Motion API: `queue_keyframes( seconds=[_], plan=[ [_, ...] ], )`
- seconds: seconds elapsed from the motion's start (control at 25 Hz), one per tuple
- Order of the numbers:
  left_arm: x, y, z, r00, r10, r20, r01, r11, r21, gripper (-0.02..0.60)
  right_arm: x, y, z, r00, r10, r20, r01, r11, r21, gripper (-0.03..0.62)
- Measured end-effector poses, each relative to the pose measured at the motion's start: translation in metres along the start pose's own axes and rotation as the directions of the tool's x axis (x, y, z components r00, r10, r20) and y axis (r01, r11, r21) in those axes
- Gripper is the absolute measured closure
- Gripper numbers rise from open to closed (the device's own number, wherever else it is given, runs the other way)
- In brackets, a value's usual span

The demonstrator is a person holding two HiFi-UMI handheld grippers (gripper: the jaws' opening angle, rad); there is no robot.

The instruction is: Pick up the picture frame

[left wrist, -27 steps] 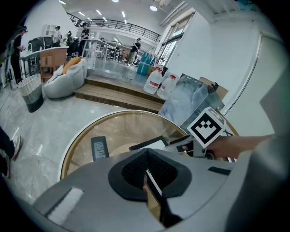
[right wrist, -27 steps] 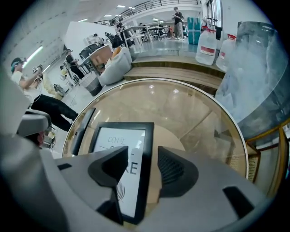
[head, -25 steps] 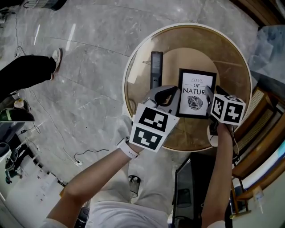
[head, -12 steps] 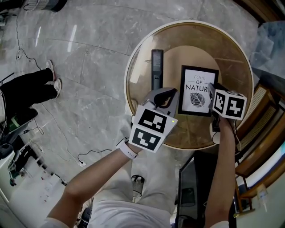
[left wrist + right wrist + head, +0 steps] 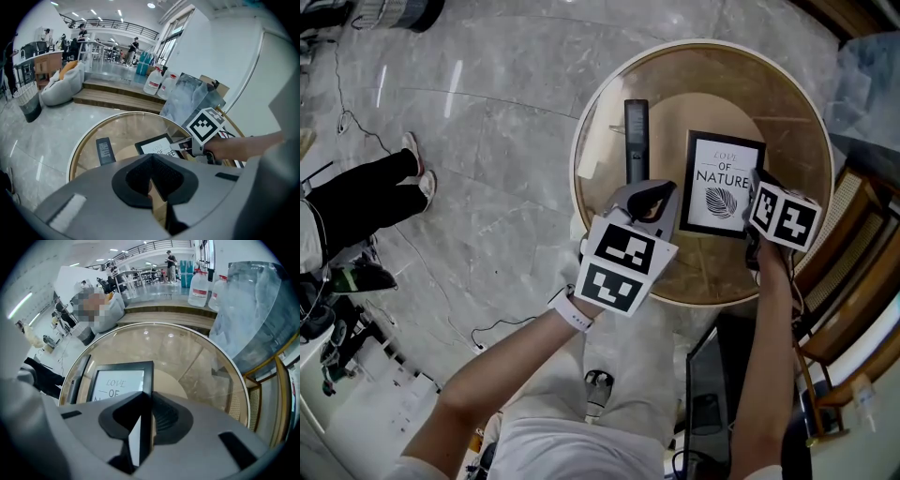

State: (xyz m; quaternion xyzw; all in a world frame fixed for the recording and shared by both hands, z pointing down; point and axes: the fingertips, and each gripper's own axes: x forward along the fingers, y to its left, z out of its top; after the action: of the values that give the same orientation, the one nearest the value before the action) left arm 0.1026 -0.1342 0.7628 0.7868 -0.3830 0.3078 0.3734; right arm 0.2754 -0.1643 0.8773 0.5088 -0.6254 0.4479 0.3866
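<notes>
**Mia:** What does the picture frame [image 5: 724, 183] look like?

**Tom:** It is a flat rectangle. It has a thin black border and a white sheet inside. The border looks smooth and hard.

**Mia:** Is there writing on it?

**Tom:** Yes. It says "LOVE OF NATURE" in thin dark letters, with a dark leaf [image 5: 721, 201] drawn under the words.

**Mia:** Where is it?

**Tom:** Near the middle of the round table [image 5: 787, 103]. The table top is shiny brown glass with a pale rim going all the way round. I cannot tell if the frame is lifted off the glass.

**Mia:** Who has it?

**Tom:** The right gripper [image 5: 754, 191] does. It sits at 3 o'clock on the frame. Its jaws have just been closing, and now they pinch the frame's black side edge between them. (You can see the edge standing right in the gap.)

**Mia:** And the other one?

**Tom:** The left gripper [image 5: 645, 200] is at 8 o'clock from the frame, apart from it. Its jaws are close together and hold nothing. Both grippers are grey, and each has a cube with black and white squares.

**Mia:** Anything else on the table?

**Tom:** A long black remote [image 5: 636, 141] lies at 9 o'clock from the frame. The floor [image 5: 487, 141] is grey stone with pale streaks.
</notes>
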Motion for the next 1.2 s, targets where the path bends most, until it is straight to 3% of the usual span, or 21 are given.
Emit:
queue_keyframes(
  seconds=[0.36,0.64,1.0,1.2],
  plan=[
    [-0.043,-0.016,0.008,0.999,-0.031,0.018,0.031,0.999,0.029,0.590,-0.057,0.014,-0.009,0.994,-0.064,0.092,0.065,0.998,-0.004,0.534],
    [-0.096,-0.030,0.018,0.998,-0.042,0.048,0.041,0.999,0.030,0.590,-0.128,0.038,-0.002,0.973,-0.087,0.212,0.085,0.996,0.017,0.534],
    [-0.189,-0.048,0.041,0.994,-0.084,0.069,0.081,0.996,0.038,0.590,-0.253,0.078,0.015,0.926,-0.116,0.359,0.092,0.992,0.083,0.534],
    [-0.247,-0.054,0.067,0.987,-0.094,0.131,0.101,0.994,-0.041,0.591,-0.321,0.098,0.022,0.882,-0.167,0.441,0.143,0.986,0.088,0.534]
  ],
)
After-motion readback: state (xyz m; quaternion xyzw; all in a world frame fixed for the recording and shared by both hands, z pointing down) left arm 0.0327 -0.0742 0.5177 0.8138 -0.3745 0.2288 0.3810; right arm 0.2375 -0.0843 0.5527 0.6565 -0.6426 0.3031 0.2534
